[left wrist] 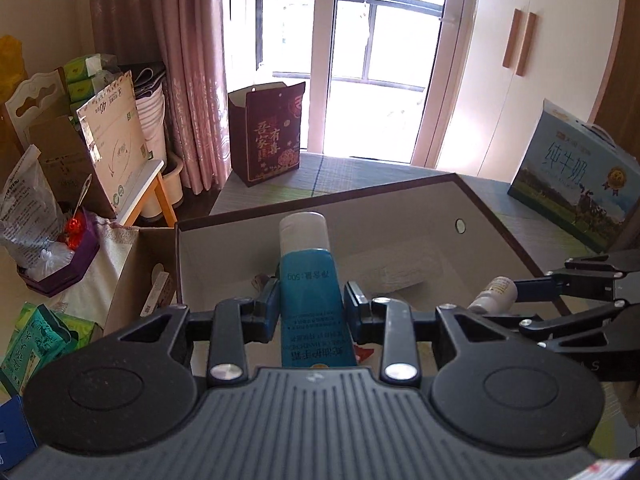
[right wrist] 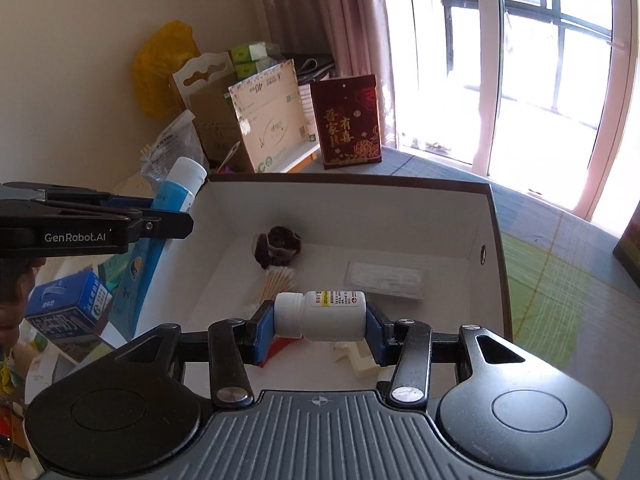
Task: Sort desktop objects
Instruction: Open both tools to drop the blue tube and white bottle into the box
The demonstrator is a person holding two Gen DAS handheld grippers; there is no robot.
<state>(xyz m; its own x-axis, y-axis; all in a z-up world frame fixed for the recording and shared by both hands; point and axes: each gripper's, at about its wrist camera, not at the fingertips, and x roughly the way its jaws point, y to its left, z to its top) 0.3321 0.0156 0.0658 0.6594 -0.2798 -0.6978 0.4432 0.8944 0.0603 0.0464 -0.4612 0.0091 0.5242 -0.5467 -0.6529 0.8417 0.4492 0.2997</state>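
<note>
My left tool (left wrist: 310,306) pinched one blue tube (left wrist: 310,300) marked "50g", my right tool (right wrist: 320,326) clamped one white pill bottle (right wrist: 320,316), both held above the single open box (right wrist: 496,240), beside one "GenRobot.AI" logo (right wrist: 75,237).

The left wrist camera sits just behind its gripper (left wrist: 309,307), looking forward and slightly down across the open box (left wrist: 500,216) toward the window (left wrist: 360,40). The right wrist camera looks from behind its own gripper (right wrist: 320,320), close above the box (right wrist: 494,240), facing the left corner clutter and curtain (right wrist: 352,20). Both views share the box, the dark red bag (left wrist: 266,136) and each other's gripper.
</note>
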